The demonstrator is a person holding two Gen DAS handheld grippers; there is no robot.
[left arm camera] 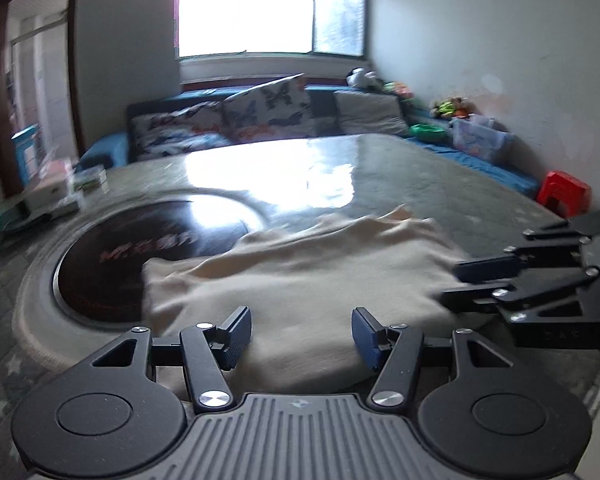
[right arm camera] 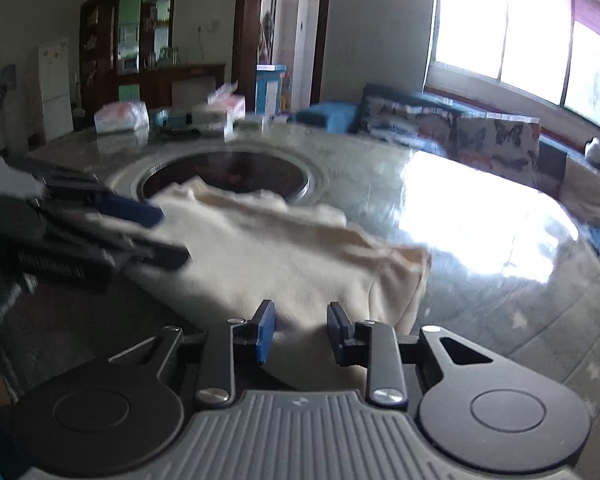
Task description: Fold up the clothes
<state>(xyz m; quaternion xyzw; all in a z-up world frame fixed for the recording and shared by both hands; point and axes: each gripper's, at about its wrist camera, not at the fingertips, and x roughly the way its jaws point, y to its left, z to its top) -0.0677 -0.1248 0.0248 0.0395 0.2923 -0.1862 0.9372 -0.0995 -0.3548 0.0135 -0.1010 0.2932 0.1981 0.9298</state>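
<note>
1. Currently, the cream knit garment (left arm camera: 300,276) lies rumpled on the glossy grey desk (left arm camera: 420,176), partly covering its dark round inset.
2. Left gripper (left arm camera: 301,336) and right gripper (right arm camera: 301,332): jaws apart, empty, near hem.
3. Next: judged, clamp edge, fold.

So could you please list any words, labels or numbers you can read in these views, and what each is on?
Red lettering on the black round cooktop set in the table: blurred; it seems to start with "M", the rest unreadable.
Small embossed logo on the left gripper body: a symbol, no letters.
Packages at the table's far edge: too blurred to read.
</note>
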